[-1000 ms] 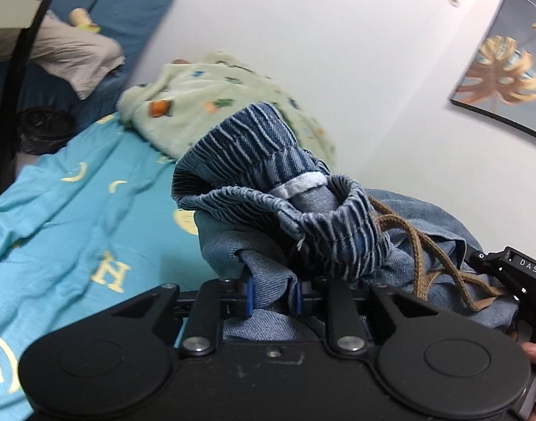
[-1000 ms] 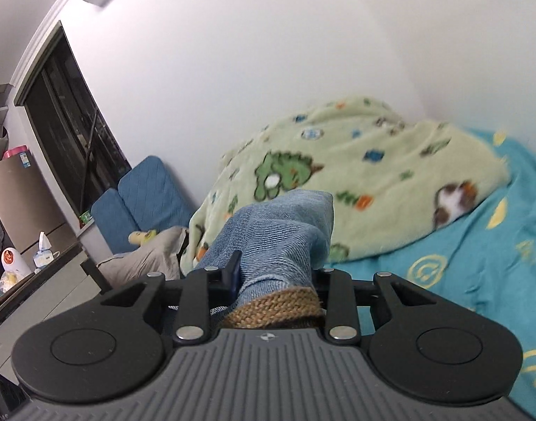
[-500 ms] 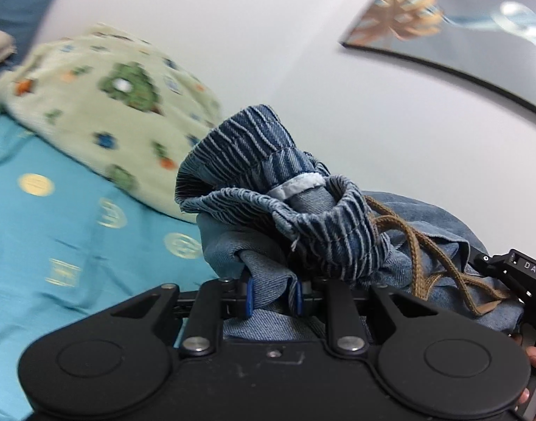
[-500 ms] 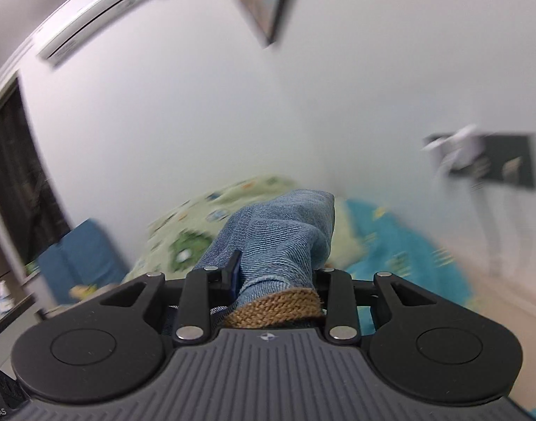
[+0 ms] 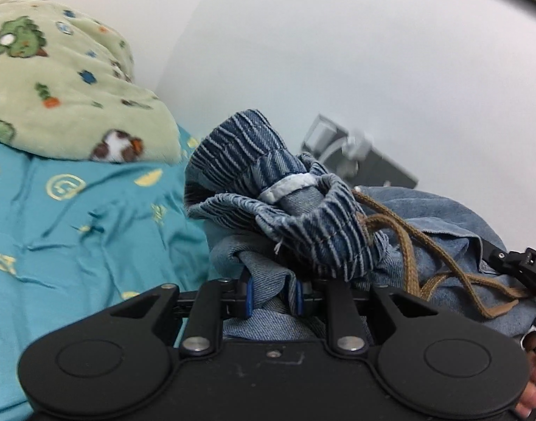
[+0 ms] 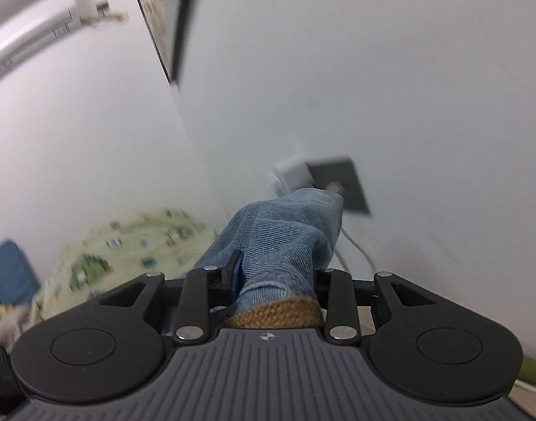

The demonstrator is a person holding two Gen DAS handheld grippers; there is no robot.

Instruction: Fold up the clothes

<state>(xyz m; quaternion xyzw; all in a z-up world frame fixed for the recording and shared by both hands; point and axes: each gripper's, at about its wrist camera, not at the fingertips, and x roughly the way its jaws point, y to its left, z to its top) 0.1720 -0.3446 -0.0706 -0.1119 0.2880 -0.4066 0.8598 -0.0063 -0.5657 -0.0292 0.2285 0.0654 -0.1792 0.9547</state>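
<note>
Blue denim trousers with a striped elastic waistband and a brown drawstring are bunched up in front of my left gripper, which is shut on a fold of the denim. In the right wrist view my right gripper is shut on another part of the same denim trousers, with a brown woven band at the base of the jaws. The right gripper's black body shows at the right edge of the left wrist view, with a person's fingers below it.
A teal bedsheet with gold motifs covers the bed at left. A pale green dinosaur blanket is heaped at its far end against the white wall. A grey wall socket with a white plug and cable is straight ahead. A framed picture hangs high.
Both grippers have swung sideways with the trousers still held. The bed and blanket have slid toward the left of both views, and the wall socket has come to the middle.
</note>
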